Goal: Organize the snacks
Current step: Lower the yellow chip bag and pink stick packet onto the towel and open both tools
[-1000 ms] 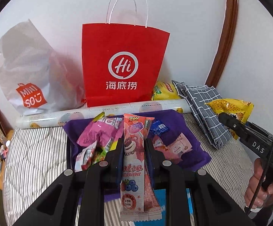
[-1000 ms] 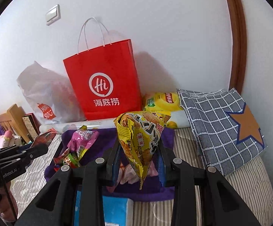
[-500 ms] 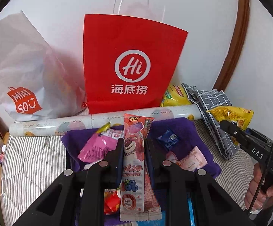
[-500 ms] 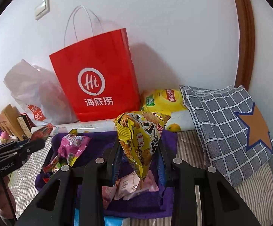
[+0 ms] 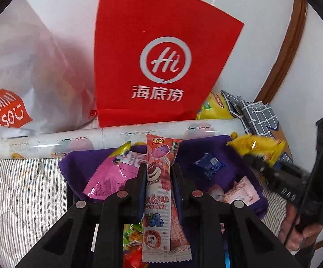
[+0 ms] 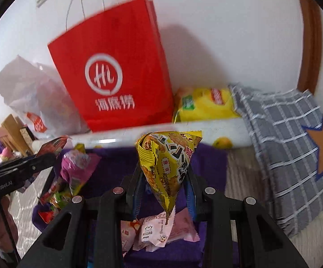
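Left gripper is clamping a long pink snack bar, upright between its jaws. Right gripper is clamping a yellow snack packet, its pointed end hanging down. A purple cloth is lying beneath and ahead of both, carrying a pink packet left of the left gripper and a blue packet to its right. Beyond it, a paper roll and a red bag are standing ahead; a checked pillow is lying right of the right gripper.
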Motion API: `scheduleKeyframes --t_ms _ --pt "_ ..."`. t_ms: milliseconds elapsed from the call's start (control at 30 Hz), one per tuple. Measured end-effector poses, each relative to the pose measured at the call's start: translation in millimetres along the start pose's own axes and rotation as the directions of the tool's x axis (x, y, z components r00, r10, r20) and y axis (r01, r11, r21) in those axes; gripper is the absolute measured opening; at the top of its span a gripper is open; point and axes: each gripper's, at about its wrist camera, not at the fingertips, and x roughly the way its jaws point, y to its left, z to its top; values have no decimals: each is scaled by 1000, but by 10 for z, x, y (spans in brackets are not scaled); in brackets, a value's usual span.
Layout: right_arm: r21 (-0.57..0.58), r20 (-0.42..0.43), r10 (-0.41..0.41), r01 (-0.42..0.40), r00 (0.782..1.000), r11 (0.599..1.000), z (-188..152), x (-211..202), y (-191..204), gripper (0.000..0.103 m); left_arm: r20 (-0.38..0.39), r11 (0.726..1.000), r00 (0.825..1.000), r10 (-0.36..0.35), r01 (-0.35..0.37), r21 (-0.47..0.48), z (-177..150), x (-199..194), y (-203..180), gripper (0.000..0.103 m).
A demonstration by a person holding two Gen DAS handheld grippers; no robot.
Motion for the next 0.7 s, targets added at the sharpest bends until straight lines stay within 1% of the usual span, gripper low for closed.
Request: scheduleKeyframes --t_ms 33,67,133,233,333,400,533,700 --pt "1 -29 15 -15 999 1000 -33 76 -4 33 -8 1000 1000 -12 12 -8 13 6 41 20" --pt "-5 -57 28 -28 998 1000 -59 140 0 33 -15 999 999 -40 39 -22 27 3 86 20" --pt "-10 -88 28 -29 996 1000 -106 243 5 33 -18 997 998 -66 65 -41 39 -7 142 20" --pt "-5 -133 17 -18 991 1000 -156 375 -7 33 -23 998 998 -53 52 -39 32 20 164 20" --pt "3 -155 21 -21 988 1000 -194 432 -26 33 -48 996 995 -82 80 -48 9 105 139 20" --pt "8 -161 23 -22 987 1000 -210 465 -29 33 -66 995 993 -96 94 -42 -20 166 88 20" --pt "1 -163 24 -24 986 1000 -245 492 -19 34 -103 995 990 -98 95 -33 -82 267 -2 21" --pt "-4 -148 18 -19 989 1000 -278 449 -18 34 -154 996 984 -85 82 -24 -126 375 -46 21"
